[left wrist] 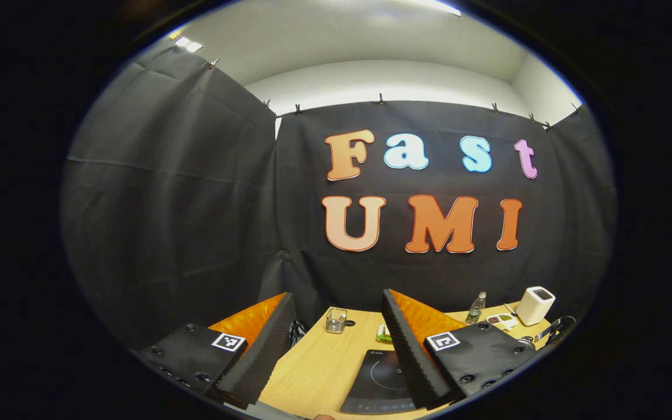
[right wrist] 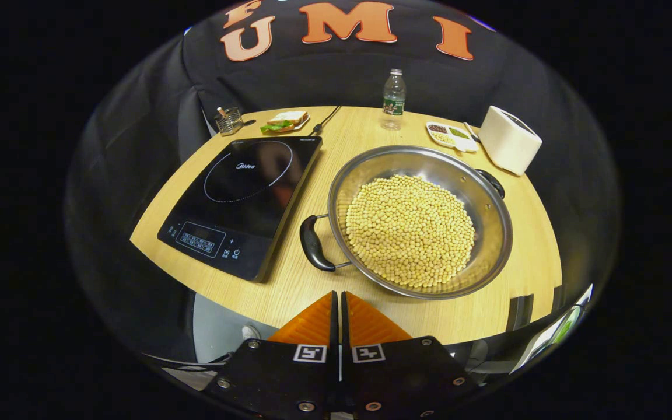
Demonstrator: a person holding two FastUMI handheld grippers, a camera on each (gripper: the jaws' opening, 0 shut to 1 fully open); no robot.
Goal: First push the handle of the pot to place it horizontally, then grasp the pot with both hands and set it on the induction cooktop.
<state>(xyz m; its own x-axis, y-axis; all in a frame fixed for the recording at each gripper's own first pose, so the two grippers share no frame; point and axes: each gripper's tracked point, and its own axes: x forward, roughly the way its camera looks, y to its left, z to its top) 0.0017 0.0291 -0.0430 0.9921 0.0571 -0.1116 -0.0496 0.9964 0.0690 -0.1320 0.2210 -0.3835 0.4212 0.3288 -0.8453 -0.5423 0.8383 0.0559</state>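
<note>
Right gripper [right wrist: 340,303] fingers together, left gripper [left wrist: 336,326] fingers apart: nudge the pot [right wrist: 420,221] handle [right wrist: 312,244] sideways gently, keeping beans [right wrist: 410,230] level.

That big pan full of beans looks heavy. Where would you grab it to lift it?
By its two side handles, one gripper each. The pot has a black loop handle on its near left, toward the induction cooktop, and a second handle on the far right rim. Each sticks out clear of the rim, so come in from outside, probably keeping the pot level so the beans stay in.
</note>
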